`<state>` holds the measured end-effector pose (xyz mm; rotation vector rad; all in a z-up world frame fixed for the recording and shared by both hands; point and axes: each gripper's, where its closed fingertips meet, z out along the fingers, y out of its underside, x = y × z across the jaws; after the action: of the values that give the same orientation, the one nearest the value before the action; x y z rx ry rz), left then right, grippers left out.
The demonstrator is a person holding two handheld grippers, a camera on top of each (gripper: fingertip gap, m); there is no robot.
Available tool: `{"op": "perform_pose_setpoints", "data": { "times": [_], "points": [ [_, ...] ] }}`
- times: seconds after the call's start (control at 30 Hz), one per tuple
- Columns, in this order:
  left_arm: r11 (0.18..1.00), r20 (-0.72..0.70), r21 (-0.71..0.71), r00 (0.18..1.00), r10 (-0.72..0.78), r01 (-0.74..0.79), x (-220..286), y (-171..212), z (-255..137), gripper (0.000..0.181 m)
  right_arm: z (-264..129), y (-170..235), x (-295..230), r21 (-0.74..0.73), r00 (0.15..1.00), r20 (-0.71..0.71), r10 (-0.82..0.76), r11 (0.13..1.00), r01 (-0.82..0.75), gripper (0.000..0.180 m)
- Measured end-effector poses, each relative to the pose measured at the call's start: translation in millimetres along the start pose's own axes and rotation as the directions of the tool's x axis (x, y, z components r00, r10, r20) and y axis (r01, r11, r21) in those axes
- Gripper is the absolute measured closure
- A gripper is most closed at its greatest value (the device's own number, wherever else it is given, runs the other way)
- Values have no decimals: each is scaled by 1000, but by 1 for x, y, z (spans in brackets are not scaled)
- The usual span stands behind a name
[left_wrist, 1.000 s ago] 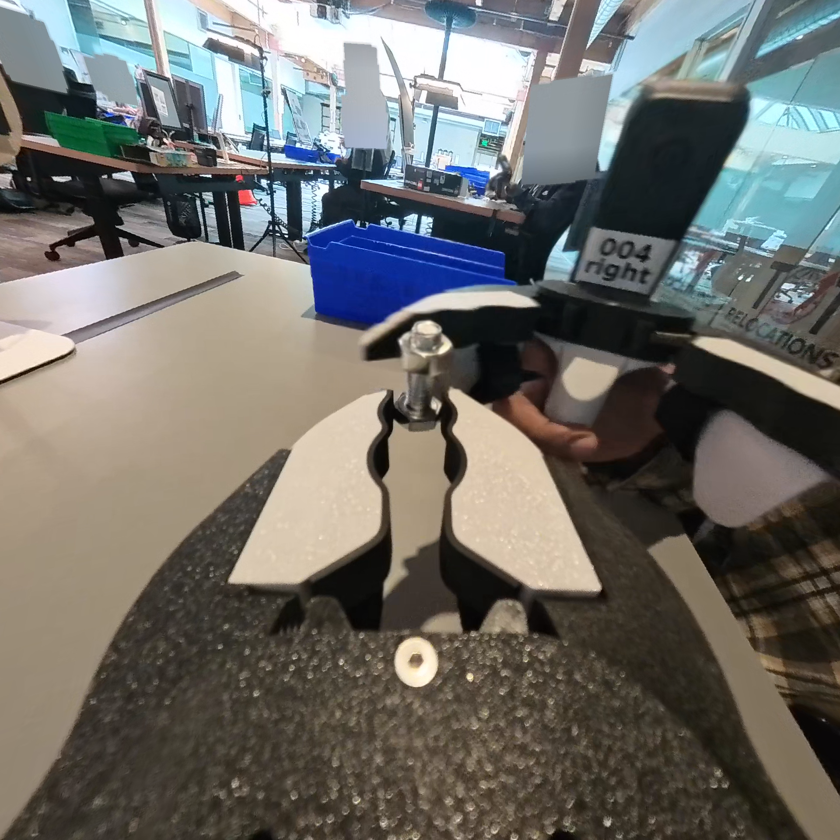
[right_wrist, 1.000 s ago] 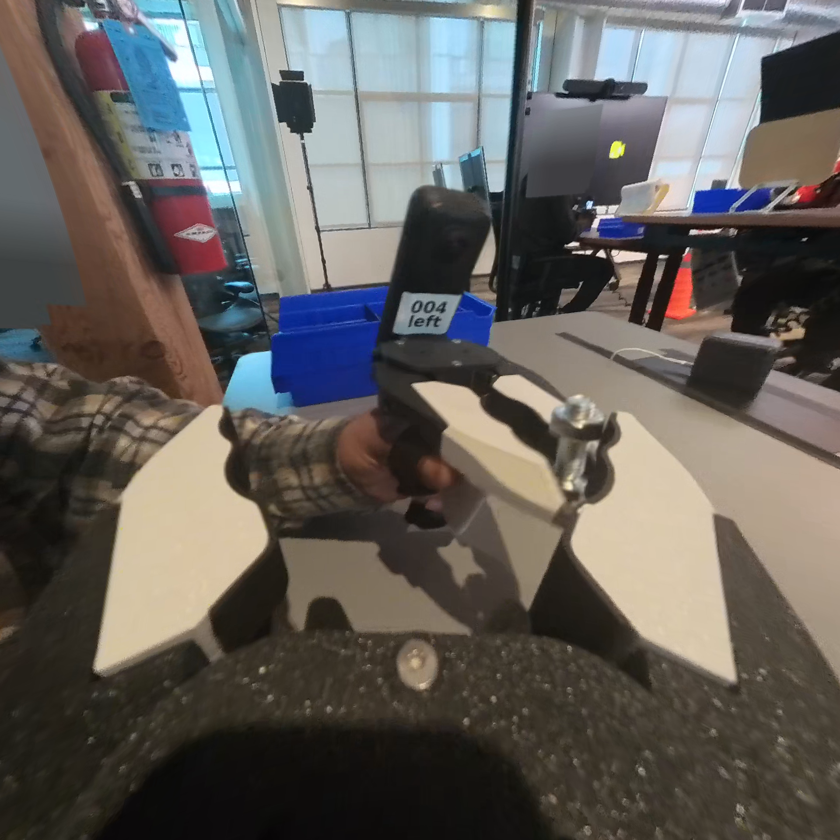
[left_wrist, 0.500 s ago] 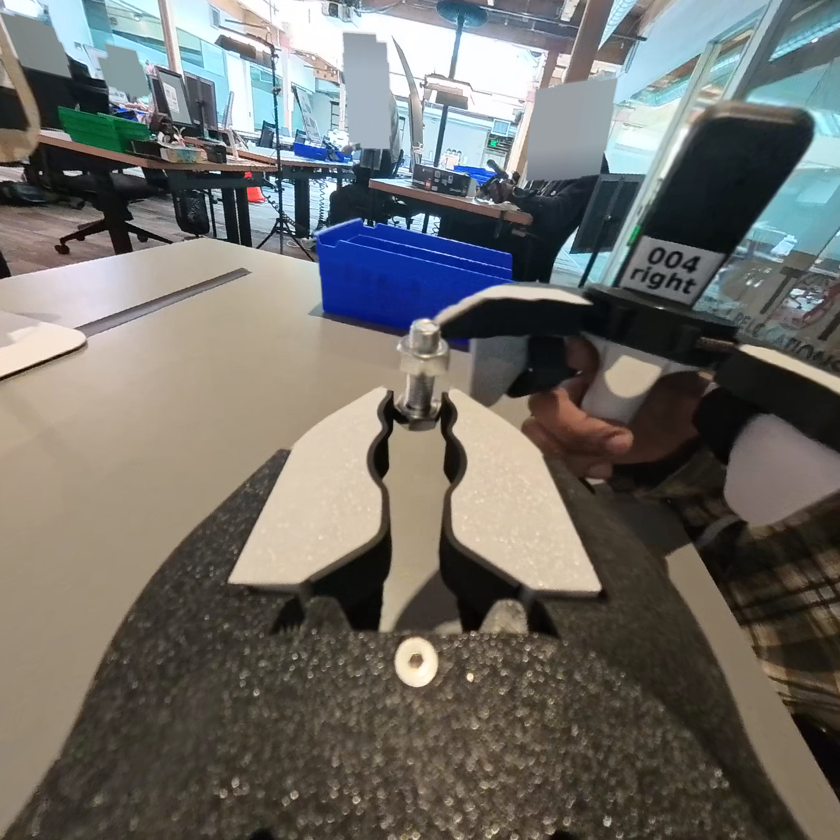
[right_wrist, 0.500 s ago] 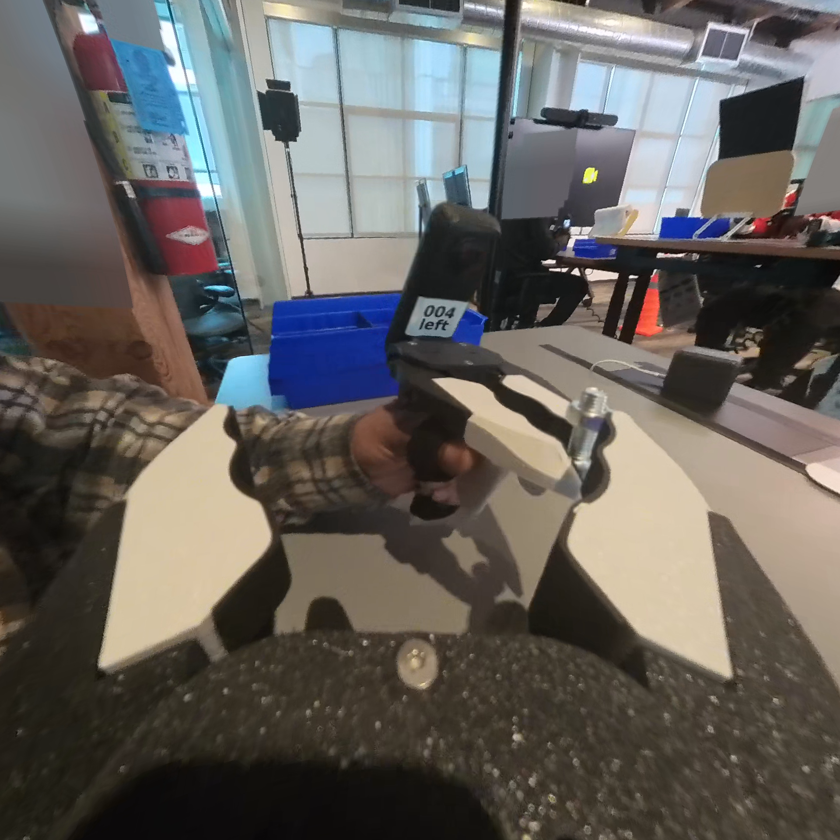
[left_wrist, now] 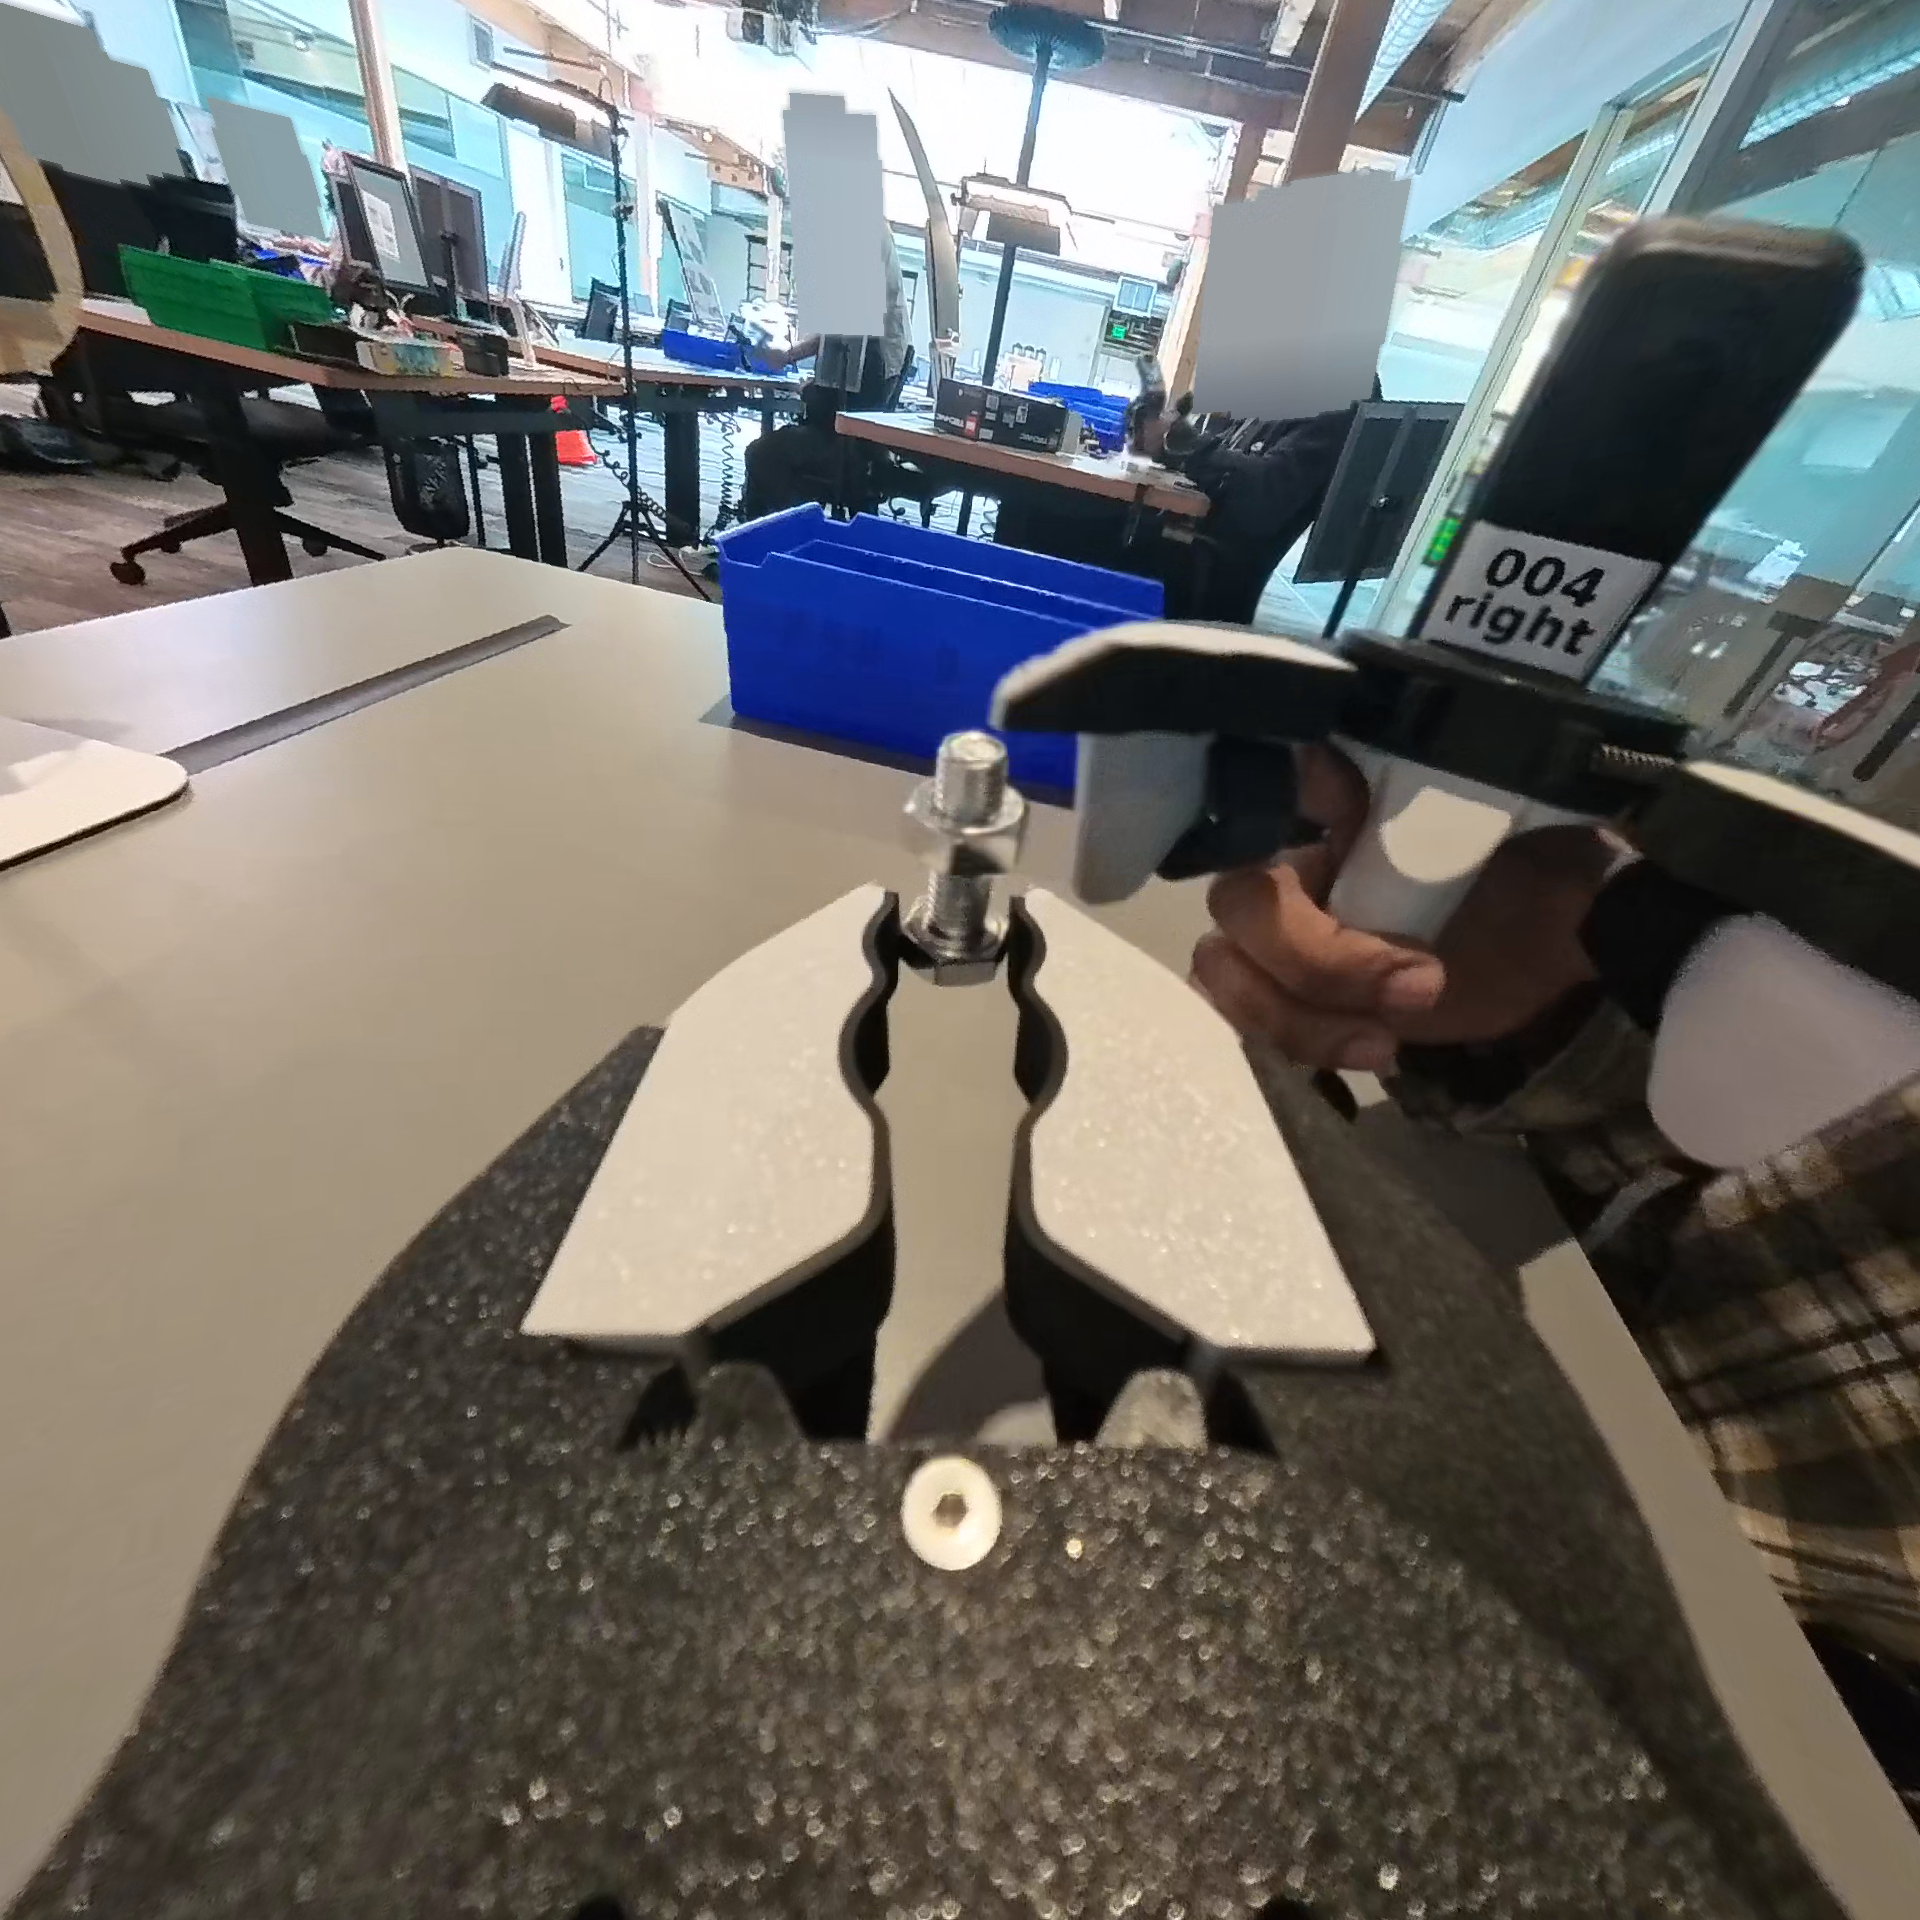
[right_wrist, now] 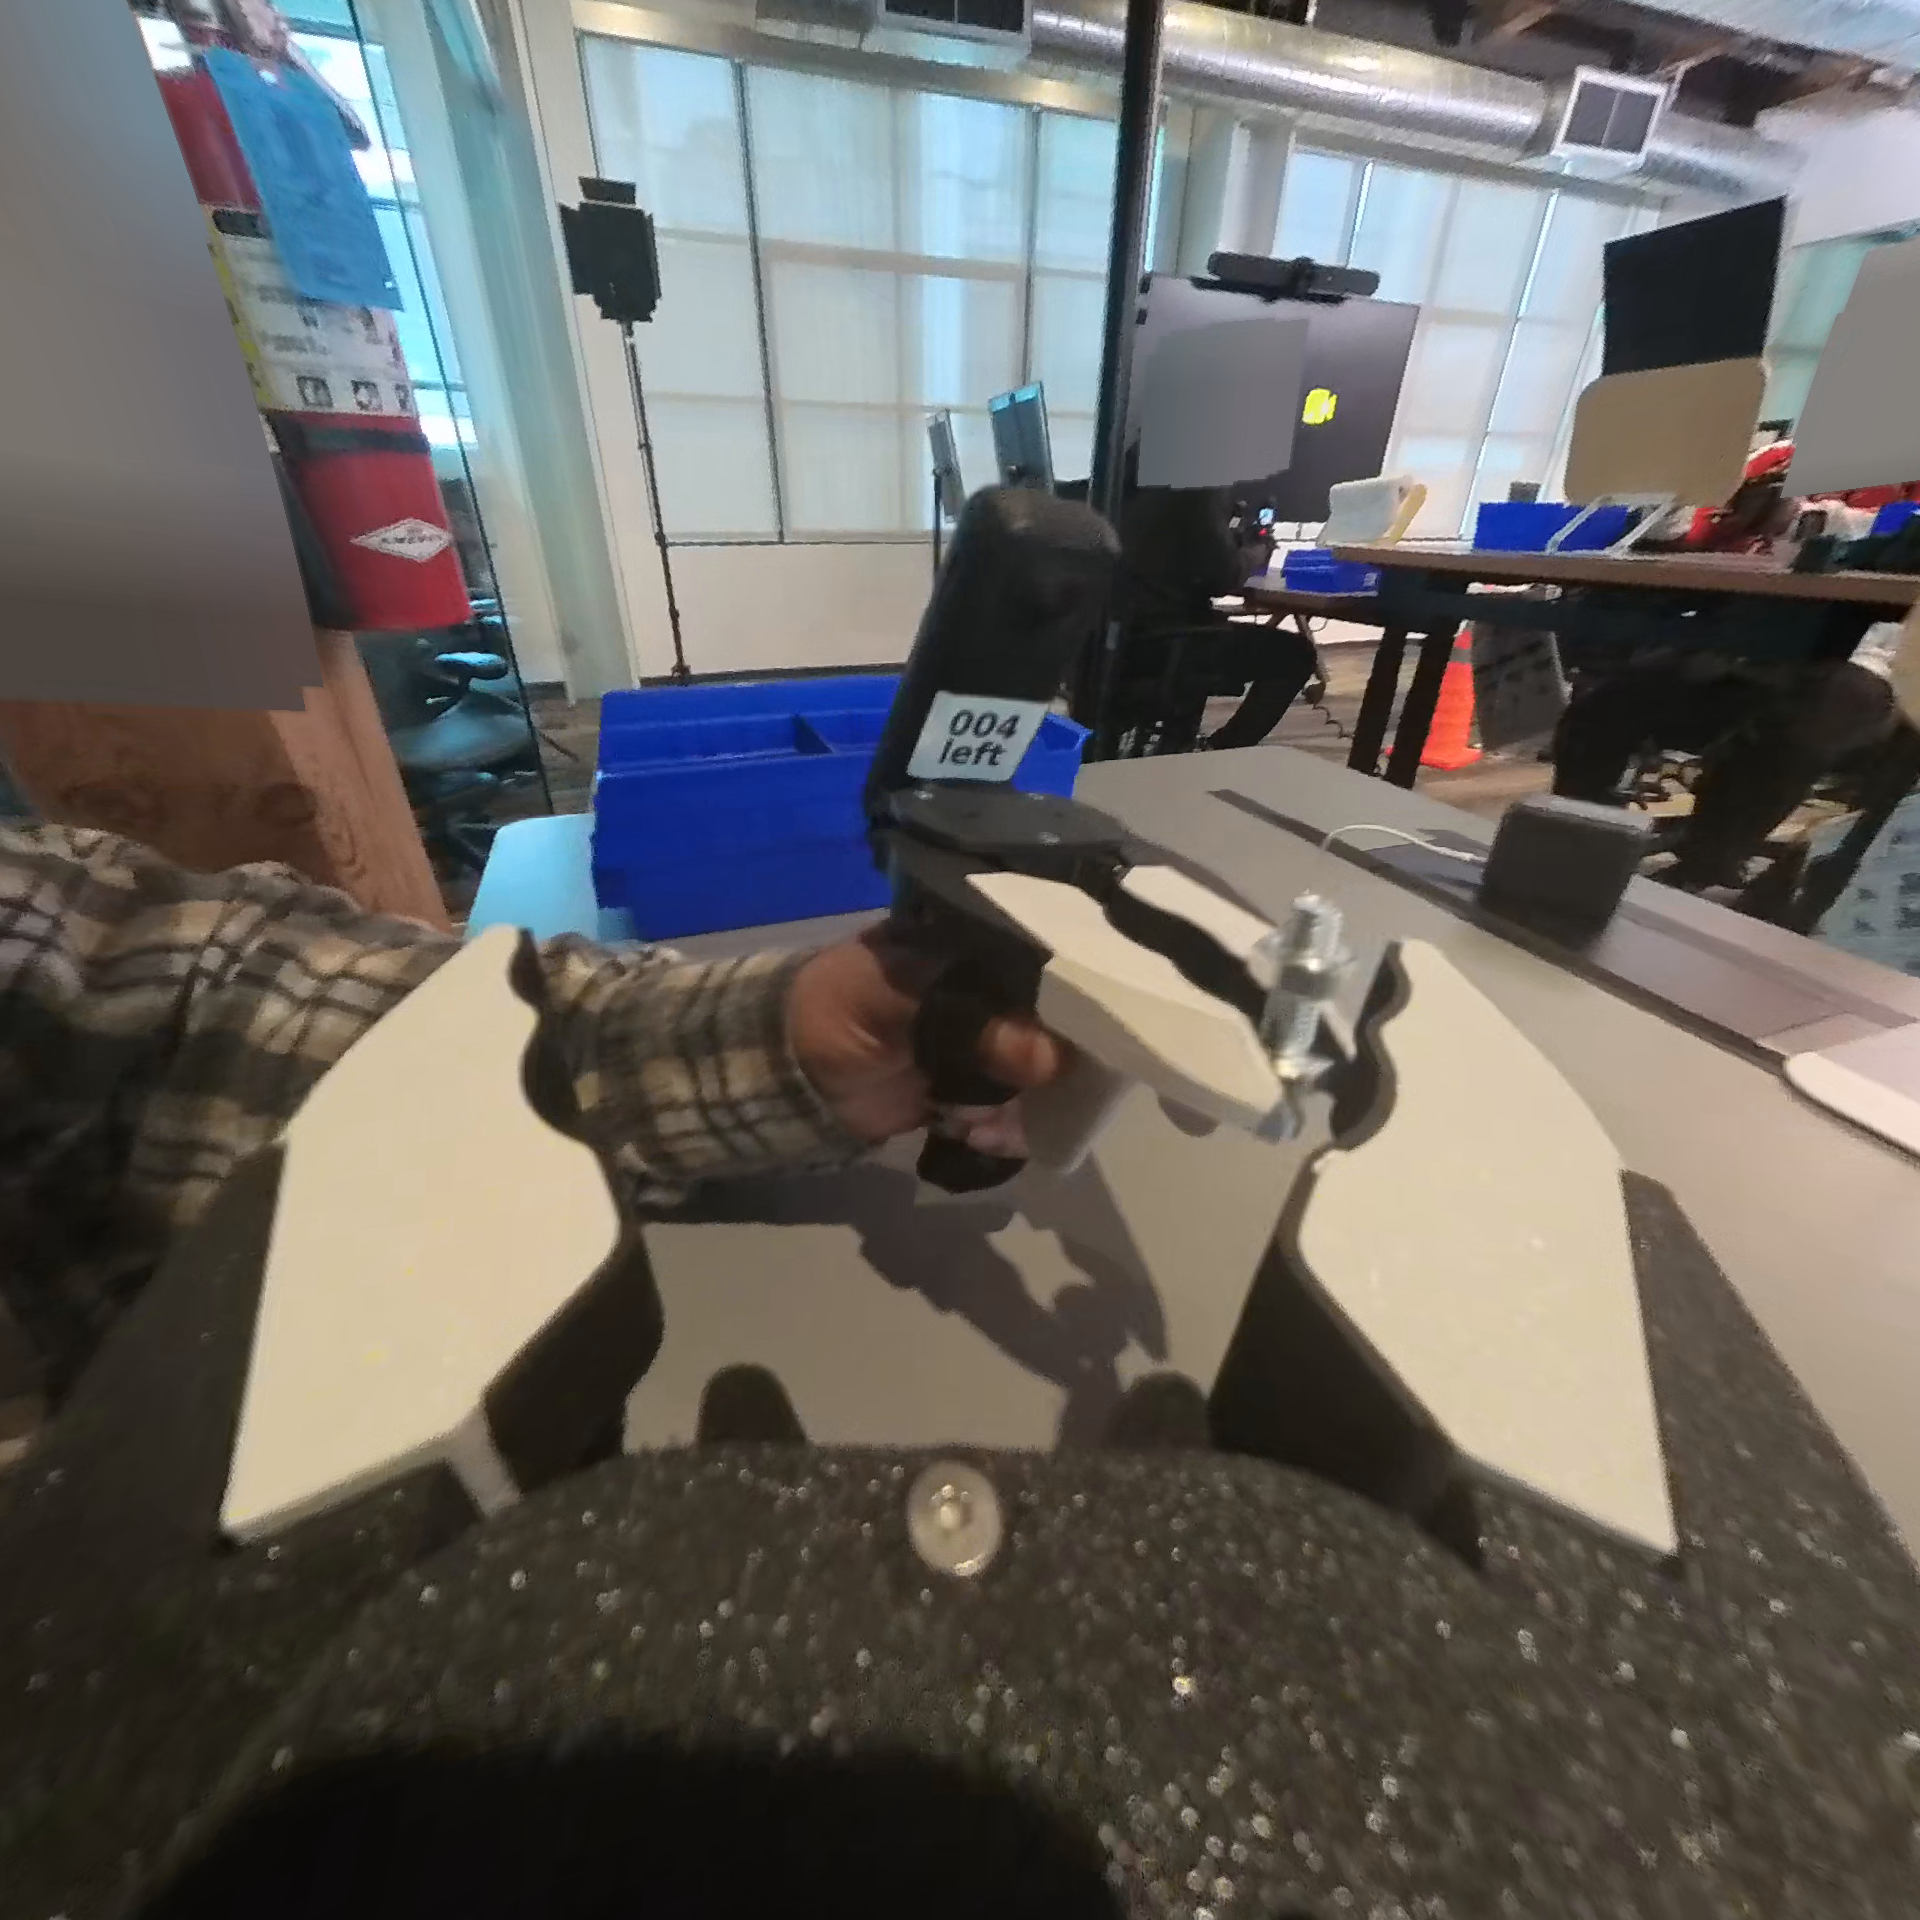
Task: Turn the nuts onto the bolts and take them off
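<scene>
The left gripper [left_wrist: 954, 940] jaws pinch the bolt [left_wrist: 961, 894] head, shank upright, with the nut [left_wrist: 964, 826] threaded near the top. The right gripper [right_wrist: 956, 997] jaws are spread, one finger [right_wrist: 1496, 1174] just beside the nut. The table [left_wrist: 416, 883] lies below, with a blue bin [left_wrist: 914, 644] beyond.

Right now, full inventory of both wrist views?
bolt: 1, silver, upright, head clamped in the left gripper's tips
nut: 1, silver, threaded on near the bolt's top
bin: 1, blue, on the table's far side
table: 1, grey, under everything
box: 1, dark grey, on the table by a white cable
fire extinguisher: 1, red, on the wooden post
left gripper: shut on bolt
right gripper: open, beside the bolt
</scene>
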<state>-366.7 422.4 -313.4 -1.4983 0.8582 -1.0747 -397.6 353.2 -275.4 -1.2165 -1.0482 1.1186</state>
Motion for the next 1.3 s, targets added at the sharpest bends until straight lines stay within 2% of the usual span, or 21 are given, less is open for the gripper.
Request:
{"op": "perform_pose_setpoints", "data": {
  "times": [0.2,0.4,0.6,0.67,0.73,0.87,0.97,1.07,1.2,1.3],
  "points": [
    [1000,-9,-1,1000,10,-10,5,0,3,161,24,10,7,-43,999,47,27,999,-25,34],
    [1000,-4,-2,1000,0,0,1,0,1,161,0,1,0,-9,1000,0,-3,1000,3,39],
    [1000,-17,-5,1000,11,-11,7,1,4,161,18,8,8,-41,999,45,21,999,-19,39],
    [1000,-11,-7,1000,10,-10,5,1,3,161,14,11,0,-53,999,49,18,998,-16,37],
    [1000,-5,-2,1000,4,-4,3,0,2,161,1,7,-7,-48,999,38,-21,999,23,44],
    [1000,-20,-10,1000,4,-4,5,2,4,161,0,-6,8,-27,999,-17,-48,999,47,40],
    [1000,-27,-12,1000,13,-13,10,2,7,161,14,2,15,-50,1000,8,-25,998,25,38],
    [1000,-15,-7,1000,12,-12,8,1,4,161,12,10,-1,-72,998,55,-6,997,10,39],
    [1000,-8,-5,1000,-1,1,3,0,2,161,-9,-3,-9,-43,998,32,-53,998,54,50],
    [1000,-19,-19,1000,3,-4,6,3,5,161,-14,-23,10,-17,996,-1,-91,996,91,70]
  ]
}}
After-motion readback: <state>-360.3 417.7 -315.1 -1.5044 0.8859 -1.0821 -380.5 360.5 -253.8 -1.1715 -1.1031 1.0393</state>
